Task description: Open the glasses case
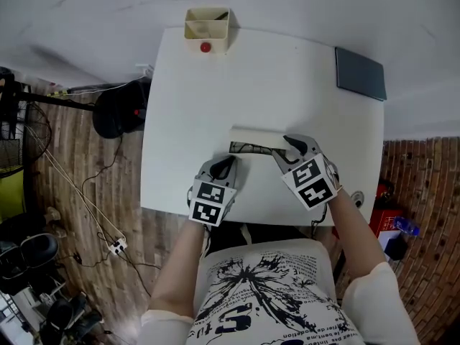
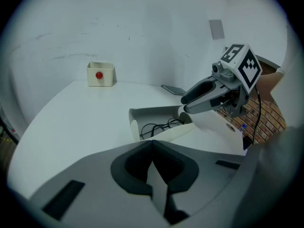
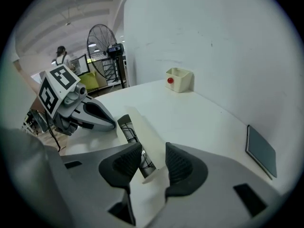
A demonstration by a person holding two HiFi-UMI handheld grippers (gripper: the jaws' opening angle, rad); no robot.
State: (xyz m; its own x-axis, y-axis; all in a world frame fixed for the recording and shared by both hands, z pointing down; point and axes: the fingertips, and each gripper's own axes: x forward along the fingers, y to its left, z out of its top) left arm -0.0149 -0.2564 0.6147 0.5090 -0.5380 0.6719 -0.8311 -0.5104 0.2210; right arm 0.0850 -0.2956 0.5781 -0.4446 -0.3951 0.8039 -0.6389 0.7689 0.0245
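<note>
Left gripper (image 2: 152, 143) is pinching shut on the white oblong glasses case's (image 2: 167, 133) near edge. Right gripper (image 3: 153, 163), jaws narrowed, is gripping its raised lid (image 3: 145, 127).

White table (image 1: 287, 85) bears glasses case (image 1: 255, 136), small box (image 1: 207, 27), dark pad (image 1: 359, 73).

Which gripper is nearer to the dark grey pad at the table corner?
Right. The right gripper, gripping the lid of the glasses case, is below-left of the dark grey pad in the head view; the left gripper is at the case's opposite end, farther away.
</note>
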